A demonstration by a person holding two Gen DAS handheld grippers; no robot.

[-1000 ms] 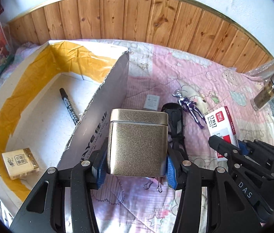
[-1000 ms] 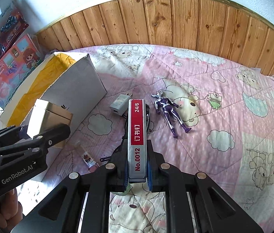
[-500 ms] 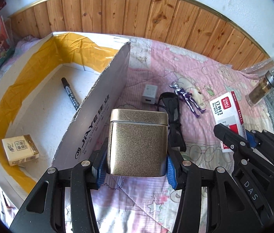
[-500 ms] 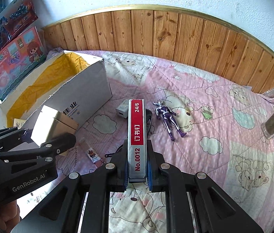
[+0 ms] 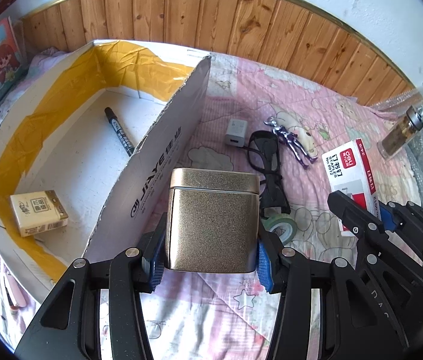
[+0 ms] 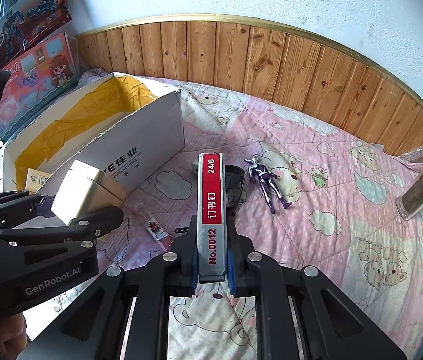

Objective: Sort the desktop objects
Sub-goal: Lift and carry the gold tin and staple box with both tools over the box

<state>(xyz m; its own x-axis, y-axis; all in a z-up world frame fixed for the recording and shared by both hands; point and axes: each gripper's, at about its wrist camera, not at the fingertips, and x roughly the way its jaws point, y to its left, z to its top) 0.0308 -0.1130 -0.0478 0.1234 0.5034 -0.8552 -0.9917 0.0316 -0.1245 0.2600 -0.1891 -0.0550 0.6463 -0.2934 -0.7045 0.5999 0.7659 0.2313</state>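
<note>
The left hand-held gripper (image 5: pixel 210 265), clamped on the gold tin (image 5: pixel 211 222), should clear the cardboard box (image 5: pixel 157 162) wall leftward (right hand-held gripper (image 6: pixel 212 282) grips the staple box (image 6: pixel 211 207)).

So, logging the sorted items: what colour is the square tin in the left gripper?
Speckled gold metal tin; clearest in the left wrist view.
</note>
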